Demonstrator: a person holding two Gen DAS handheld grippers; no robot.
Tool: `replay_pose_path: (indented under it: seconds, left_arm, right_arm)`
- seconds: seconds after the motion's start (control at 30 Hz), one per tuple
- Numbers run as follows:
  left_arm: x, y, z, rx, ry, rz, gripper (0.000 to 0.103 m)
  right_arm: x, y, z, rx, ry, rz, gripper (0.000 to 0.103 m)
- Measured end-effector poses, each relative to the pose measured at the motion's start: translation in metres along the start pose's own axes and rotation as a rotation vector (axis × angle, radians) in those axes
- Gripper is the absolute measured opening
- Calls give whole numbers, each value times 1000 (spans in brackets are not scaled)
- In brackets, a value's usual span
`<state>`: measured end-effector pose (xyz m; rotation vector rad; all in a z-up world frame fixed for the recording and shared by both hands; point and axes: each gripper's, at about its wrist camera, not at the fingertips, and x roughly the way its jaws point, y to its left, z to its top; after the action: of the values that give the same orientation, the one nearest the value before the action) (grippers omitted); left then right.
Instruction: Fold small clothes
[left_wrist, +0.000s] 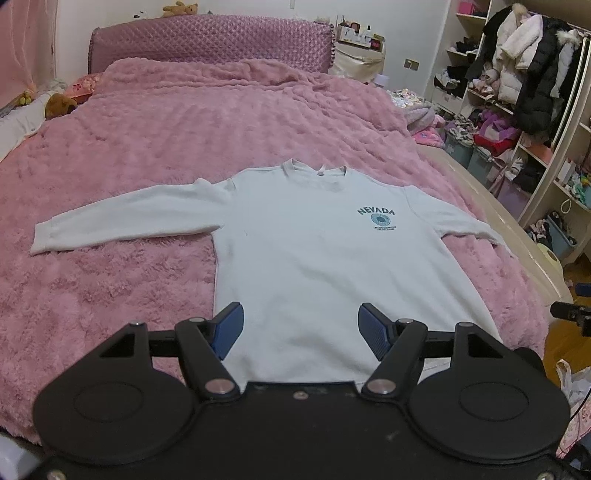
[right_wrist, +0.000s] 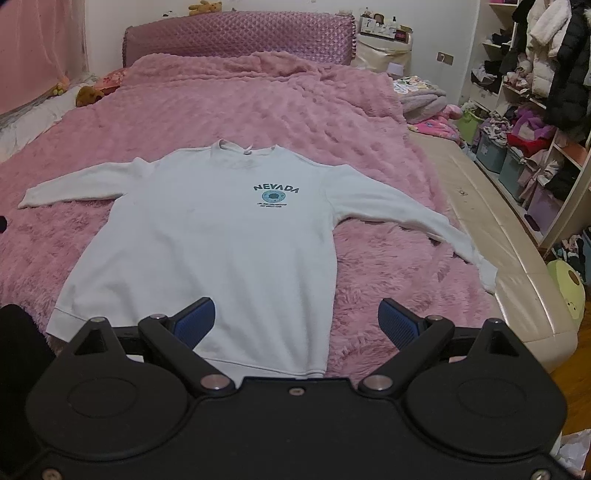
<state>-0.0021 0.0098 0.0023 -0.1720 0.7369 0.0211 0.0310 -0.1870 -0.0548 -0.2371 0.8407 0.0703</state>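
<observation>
Left wrist view: left tool (left_wrist: 301, 328) wide, right tool (right_wrist: 296, 324) wide too, nothing held. White sweatshirt (left_wrist: 314, 258) looks soft, light, floppy; pinch hem corners or cuffs.

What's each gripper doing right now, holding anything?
Left gripper: open, holding nothing, above the white sweatshirt.
Right gripper: open, holding nothing, near the sweatshirt's hem.

A home bedroom: a bed (left_wrist: 184, 122) under pink plush blanket, with open wardrobe shelves (left_wrist: 517, 92) of coats beside it.
</observation>
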Motion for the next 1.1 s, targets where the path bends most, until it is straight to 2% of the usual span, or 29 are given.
replay_pose_path:
  seconds: [0.4,0.5,0.6,0.77,0.83,0.93,1.03,1.1]
  left_arm:
    - [0,5,-3,-19,-22,29,70]
    - [5,13,-3,-54,-48,66,70]
    - [14,36,-5,-129,-80,64,70]
    - [41,104,-4,-356,-90,107,70]
    - [54,143,-5,-491,-113,123,70]
    - [78,197,2,-571,-98,74,70]
    - [103,249,7,-643,-158,100,70]
    - [121,289,7,-718,-210,86,70]
  right_arm:
    - [3,4,-1,-19,7,5,93]
    - [5,4,2,-10,5,19,93]
    - [9,9,7,2,-19,57,93]
    - [34,36,24,-23,-33,121,93]
    - [47,51,32,-38,-32,142,93]
    - [73,77,45,-58,-10,178,93]
    - [100,102,57,-89,12,196,93]
    - [115,115,62,-97,28,201,93]
